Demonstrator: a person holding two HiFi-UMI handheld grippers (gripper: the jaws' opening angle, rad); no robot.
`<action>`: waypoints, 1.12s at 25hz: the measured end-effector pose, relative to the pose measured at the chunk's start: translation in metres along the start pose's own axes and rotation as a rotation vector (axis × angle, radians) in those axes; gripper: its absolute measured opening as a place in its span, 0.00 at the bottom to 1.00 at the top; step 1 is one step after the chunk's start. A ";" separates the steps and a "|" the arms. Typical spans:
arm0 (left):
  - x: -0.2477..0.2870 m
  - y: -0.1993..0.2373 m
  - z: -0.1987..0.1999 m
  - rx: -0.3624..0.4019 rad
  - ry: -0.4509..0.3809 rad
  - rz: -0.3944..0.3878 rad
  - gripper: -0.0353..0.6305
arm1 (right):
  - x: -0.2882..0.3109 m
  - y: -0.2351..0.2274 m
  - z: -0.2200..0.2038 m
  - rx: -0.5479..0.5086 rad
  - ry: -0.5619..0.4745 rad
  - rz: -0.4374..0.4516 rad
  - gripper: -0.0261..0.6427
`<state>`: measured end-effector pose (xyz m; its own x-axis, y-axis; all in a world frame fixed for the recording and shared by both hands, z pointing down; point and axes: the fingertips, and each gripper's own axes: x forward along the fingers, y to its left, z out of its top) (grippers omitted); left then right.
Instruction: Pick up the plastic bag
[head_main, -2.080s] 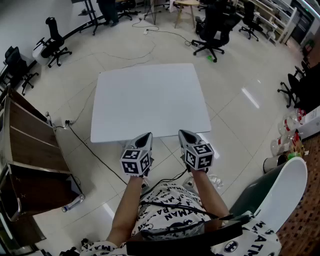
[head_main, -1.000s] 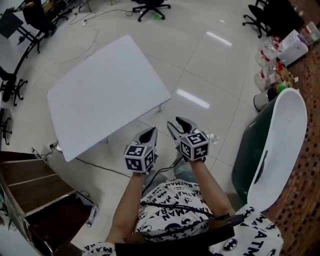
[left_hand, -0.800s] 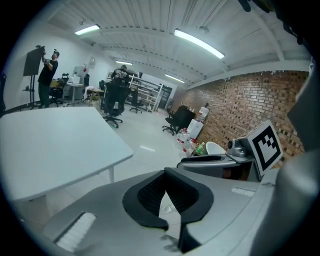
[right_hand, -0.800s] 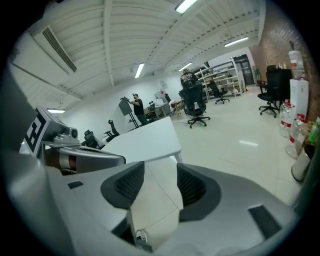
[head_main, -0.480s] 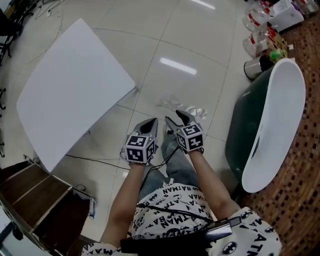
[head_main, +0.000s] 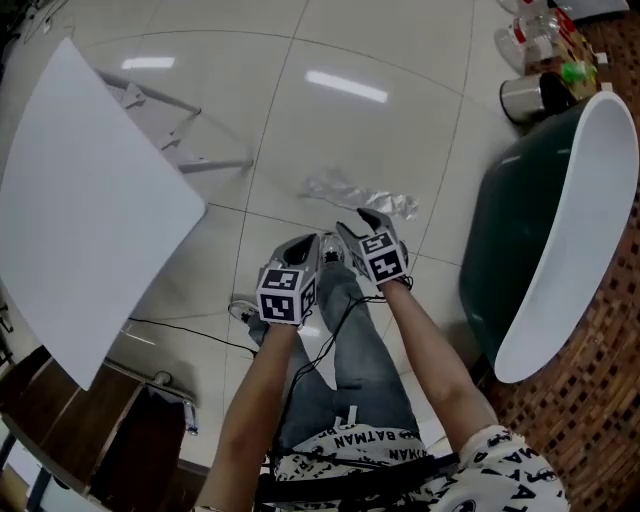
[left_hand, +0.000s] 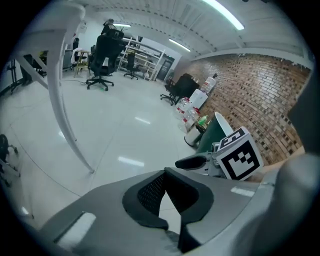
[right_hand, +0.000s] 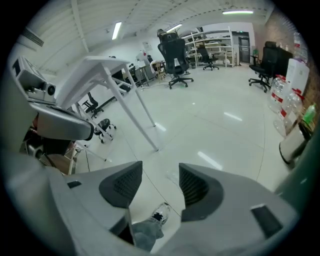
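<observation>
A crumpled clear plastic bag (head_main: 356, 194) lies on the glossy tiled floor in the head view. My right gripper (head_main: 359, 226) hovers just short of its near edge. Its jaws stand apart with nothing between them, and through the gap the right gripper view (right_hand: 160, 184) shows only floor and a shoe (right_hand: 159, 214). My left gripper (head_main: 306, 249) is held beside it, a little further back from the bag. In the left gripper view (left_hand: 165, 173) its pads meet at the tips on nothing.
A white table (head_main: 80, 200) stands tilted in view at the left, its legs (head_main: 170, 130) showing. A dark green chair with a white shell (head_main: 560, 230) is close on the right. Bottles and a bin (head_main: 530, 70) sit at the top right. A cable (head_main: 180, 330) crosses the floor.
The head view has swung from the table down to the floor at the right. The plastic bag has come into view just ahead of both grippers, which have reached lower.
</observation>
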<state>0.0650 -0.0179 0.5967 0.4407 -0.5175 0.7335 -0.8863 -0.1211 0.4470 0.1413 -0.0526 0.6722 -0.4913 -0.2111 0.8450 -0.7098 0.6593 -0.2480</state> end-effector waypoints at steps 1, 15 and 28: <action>0.017 0.005 -0.006 -0.003 0.014 -0.003 0.05 | 0.016 -0.010 -0.008 0.005 0.016 -0.001 0.41; 0.214 0.102 -0.124 -0.065 0.149 0.025 0.05 | 0.245 -0.089 -0.139 -0.045 0.191 0.011 0.41; 0.267 0.158 -0.174 -0.085 0.167 0.037 0.05 | 0.366 -0.121 -0.168 -0.188 0.226 0.012 0.41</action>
<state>0.0672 -0.0276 0.9524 0.4315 -0.3714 0.8221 -0.8903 -0.0288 0.4544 0.1322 -0.0885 1.0914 -0.3596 -0.0504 0.9318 -0.5882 0.7875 -0.1843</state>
